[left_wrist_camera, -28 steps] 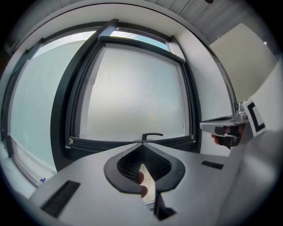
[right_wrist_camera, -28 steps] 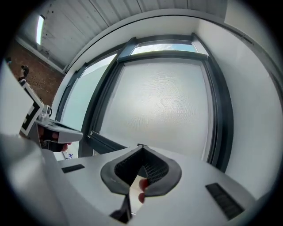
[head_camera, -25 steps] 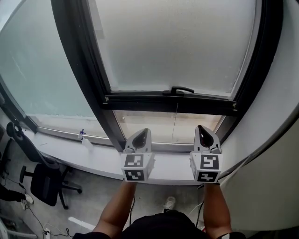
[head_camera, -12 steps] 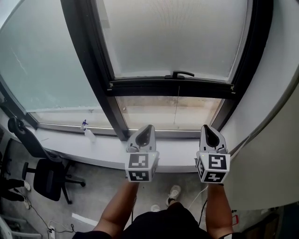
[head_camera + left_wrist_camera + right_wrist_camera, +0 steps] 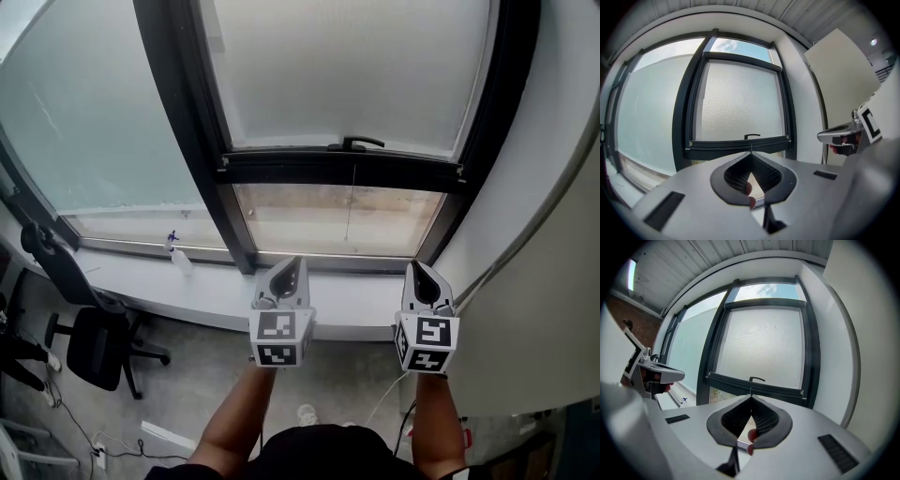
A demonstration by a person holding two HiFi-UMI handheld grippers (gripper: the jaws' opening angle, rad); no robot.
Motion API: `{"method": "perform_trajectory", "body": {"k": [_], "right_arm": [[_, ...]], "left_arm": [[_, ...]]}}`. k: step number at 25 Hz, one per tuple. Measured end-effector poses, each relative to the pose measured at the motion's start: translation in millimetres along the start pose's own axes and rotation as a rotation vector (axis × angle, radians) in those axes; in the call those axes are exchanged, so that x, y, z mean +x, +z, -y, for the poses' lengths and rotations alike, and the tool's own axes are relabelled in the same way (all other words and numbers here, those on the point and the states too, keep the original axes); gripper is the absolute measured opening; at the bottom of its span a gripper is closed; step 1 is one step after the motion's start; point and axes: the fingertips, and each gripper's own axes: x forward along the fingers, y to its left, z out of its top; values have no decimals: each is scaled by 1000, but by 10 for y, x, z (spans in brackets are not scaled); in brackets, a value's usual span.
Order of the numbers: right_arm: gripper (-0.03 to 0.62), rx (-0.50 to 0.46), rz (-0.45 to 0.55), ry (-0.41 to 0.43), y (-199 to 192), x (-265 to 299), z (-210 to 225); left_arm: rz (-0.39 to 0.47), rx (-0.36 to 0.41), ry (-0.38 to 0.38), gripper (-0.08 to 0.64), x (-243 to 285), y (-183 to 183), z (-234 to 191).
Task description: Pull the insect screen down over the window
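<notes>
The grey mesh insect screen [image 5: 347, 66] covers the upper part of the black-framed window. Its black bottom bar [image 5: 281, 167] carries a small handle [image 5: 356, 142], and a thin cord [image 5: 351, 202] hangs from the bar. Below the bar a strip of bare glass [image 5: 309, 220] shows. My left gripper [image 5: 292, 264] and right gripper [image 5: 417, 269] are side by side, level, short of the sill and apart from the window. Both are shut with nothing between the pads. In the left gripper view the left gripper [image 5: 751, 153] points at the bar; in the right gripper view the right gripper [image 5: 751, 397] does the same.
A white sill [image 5: 122, 272] runs under the window, with a small spray bottle [image 5: 178, 255] standing on it. A black office chair [image 5: 89, 342] stands on the floor at the left. A white wall [image 5: 553, 187] closes the right side. A frosted pane [image 5: 84, 122] lies left of the frame.
Both grippers have drawn back from the window together, still shut. The sill now lies farther ahead of them and more floor shows below. The screen bar has not moved.
</notes>
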Motion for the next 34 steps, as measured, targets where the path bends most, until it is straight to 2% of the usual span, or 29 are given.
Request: {"method": "perform_trajectory", "body": {"k": [5,10,18,27,34], "right_arm": [[5,26,14,34,-80,-229,207],[3,13,12,28,-207,-416,294],[3,34,50,52,-156,-634,260],[3,39,68,72,-182,-735,158],[3,40,60,71,-256,-737,185]], "left_arm": [[-9,10,27,3,-142,-46,297],[-13,28,14,3,-265,-47,599],[-16,45,30,3,-481,-25,770],[-33,47,60,3,-603,-65,761],[-47,59,45,3,-583,-136,883]]}}
